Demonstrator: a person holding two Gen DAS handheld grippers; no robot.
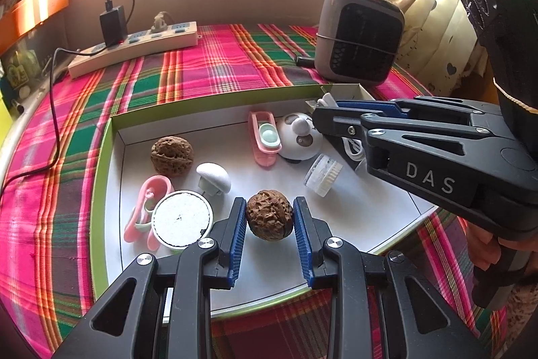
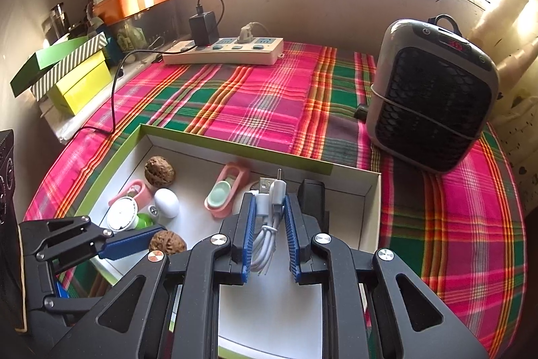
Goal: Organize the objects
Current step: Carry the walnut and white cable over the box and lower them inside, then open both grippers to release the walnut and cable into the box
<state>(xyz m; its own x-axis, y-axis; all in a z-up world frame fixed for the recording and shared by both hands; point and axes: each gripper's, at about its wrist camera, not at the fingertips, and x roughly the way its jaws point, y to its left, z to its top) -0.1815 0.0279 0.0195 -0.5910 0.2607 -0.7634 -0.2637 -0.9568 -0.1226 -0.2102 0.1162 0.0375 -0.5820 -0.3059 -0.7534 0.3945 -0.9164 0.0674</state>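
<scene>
The left wrist view shows the left gripper (image 1: 270, 217) clamped on a brown, deeply wrinkled walnut (image 1: 269, 214), held just above the white floor of the green-edged box (image 1: 104, 157). Only this view shows the round panda-faced gadget (image 1: 299, 137) and a ribbed white cap (image 1: 322, 170). The right wrist view alone shows what the right gripper (image 2: 269, 217) has: its blue pads are pressed together on a coiled white USB cable (image 2: 267, 224), plugs pointing up, over the box's right side. A second walnut (image 1: 171, 155) lies near the box's far left corner.
</scene>
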